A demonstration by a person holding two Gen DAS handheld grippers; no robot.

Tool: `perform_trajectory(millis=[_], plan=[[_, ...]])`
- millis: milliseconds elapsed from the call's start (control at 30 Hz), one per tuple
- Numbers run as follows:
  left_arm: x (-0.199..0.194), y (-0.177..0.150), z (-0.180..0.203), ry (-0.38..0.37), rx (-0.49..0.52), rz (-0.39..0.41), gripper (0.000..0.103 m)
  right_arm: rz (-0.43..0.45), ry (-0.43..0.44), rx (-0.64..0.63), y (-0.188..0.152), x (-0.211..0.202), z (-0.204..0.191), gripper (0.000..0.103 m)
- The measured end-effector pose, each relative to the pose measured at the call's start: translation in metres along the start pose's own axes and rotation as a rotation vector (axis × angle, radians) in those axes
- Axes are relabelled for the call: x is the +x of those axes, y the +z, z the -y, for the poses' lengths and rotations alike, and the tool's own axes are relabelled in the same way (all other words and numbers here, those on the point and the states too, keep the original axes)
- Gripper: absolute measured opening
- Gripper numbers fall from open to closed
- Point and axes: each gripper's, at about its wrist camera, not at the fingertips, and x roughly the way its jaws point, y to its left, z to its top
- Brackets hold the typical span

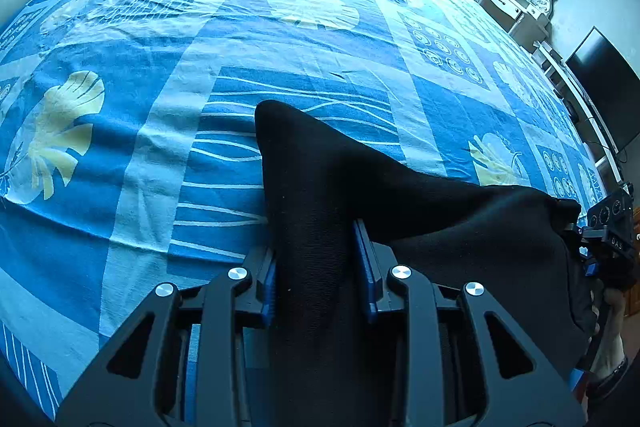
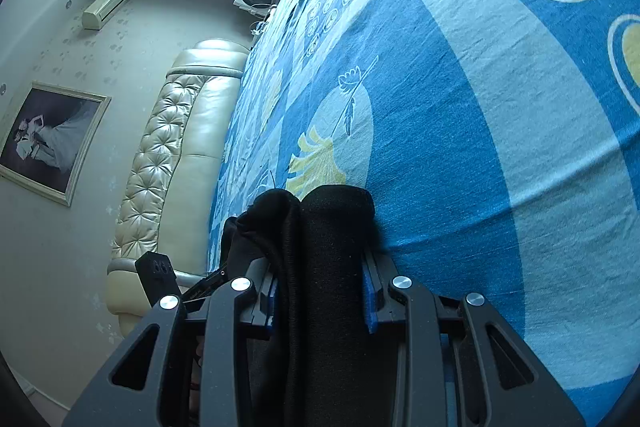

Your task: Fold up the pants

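The left claw [image 1: 320,267] is clamped on a thick bunch of the black pants [image 1: 320,167], its blue-lined fingers [image 1: 370,267] pressed against the cloth on both sides; from the grip the fabric rises to a blunt corner and slopes off to the right toward the right claw [image 1: 588,251], which shows at the edge of the left view with cloth gathered at it. In its own view the right claw [image 2: 320,291] is likewise closed on the pants [image 2: 332,227], here a rolled or doubled band of knit standing up between the fingers, with a looser fold bunched on the left. The pants hang between the two claws, above the near part of the bed [image 1: 120,167]. The cloth looks soft, light and limp, a matte knit that should sag wherever it is not held and is unlikely to slip from the pads; corners, hems or the waistband seem the best holds, since a grip mid-panel would only gather wrinkles. The bed sheet [image 2: 480,147] spreads wide and mostly flat ahead, offering ample room to lay the pants down and smooth them. The padded headboard [image 2: 168,155] lies well off at the far end, and a dresser [image 1: 504,3] and a dark screen [image 1: 604,87] stand beyond the bed's right side.
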Motion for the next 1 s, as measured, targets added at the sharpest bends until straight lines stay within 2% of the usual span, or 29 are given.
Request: perform_trajectory(millis=[67,133,167,200,233,333,433,567,633,800,900,933,1000], plan=[[0.000,0.000,0.000,-0.002,-0.002,-0.004,0.033,-0.001,0.009,0.008,0.000,-0.001,0.002,0.033],[-0.002,0.000,-0.002,-0.012,-0.013,-0.009,0.044,-0.004,0.035,0.026,0.000,-0.004,0.002,0.040],[-0.005,-0.001,-0.004,-0.019,-0.019,-0.007,0.050,-0.004,0.048,0.042,-0.001,-0.008,0.003,0.046],[-0.010,-0.003,-0.007,-0.032,-0.031,0.002,0.063,-0.001,0.057,0.053,-0.002,-0.013,0.005,0.049],[-0.017,-0.007,-0.012,-0.048,-0.045,0.012,0.072,0.010,0.068,0.064,-0.005,-0.021,0.003,0.057],[-0.034,-0.022,-0.025,-0.088,-0.083,0.020,0.079,0.029,0.061,0.056,-0.017,-0.041,-0.002,0.070],[-0.052,-0.045,-0.042,-0.143,-0.143,0.015,0.084,0.016,0.020,0.029,-0.036,-0.060,-0.005,0.073],[-0.070,-0.084,-0.061,-0.240,-0.251,-0.007,0.085,0.007,0.012,0.049,-0.065,-0.078,0.000,0.073],[-0.072,-0.097,-0.061,-0.270,-0.274,-0.015,0.085,-0.008,0.016,0.054,-0.077,-0.077,0.000,0.073],[-0.069,-0.115,-0.034,-0.346,-0.276,-0.038,0.085,-0.034,-0.018,0.023,-0.088,-0.059,-0.011,0.077],[-0.062,-0.117,-0.017,-0.355,-0.252,-0.044,0.085,-0.036,-0.054,-0.003,-0.089,-0.050,-0.020,0.078],[-0.061,-0.118,-0.012,-0.353,-0.247,-0.043,0.081,-0.037,-0.076,-0.017,-0.090,-0.048,-0.022,0.076],[-0.057,-0.119,-0.005,-0.338,-0.243,-0.045,0.073,-0.045,-0.114,-0.032,-0.090,-0.046,-0.024,0.058]])
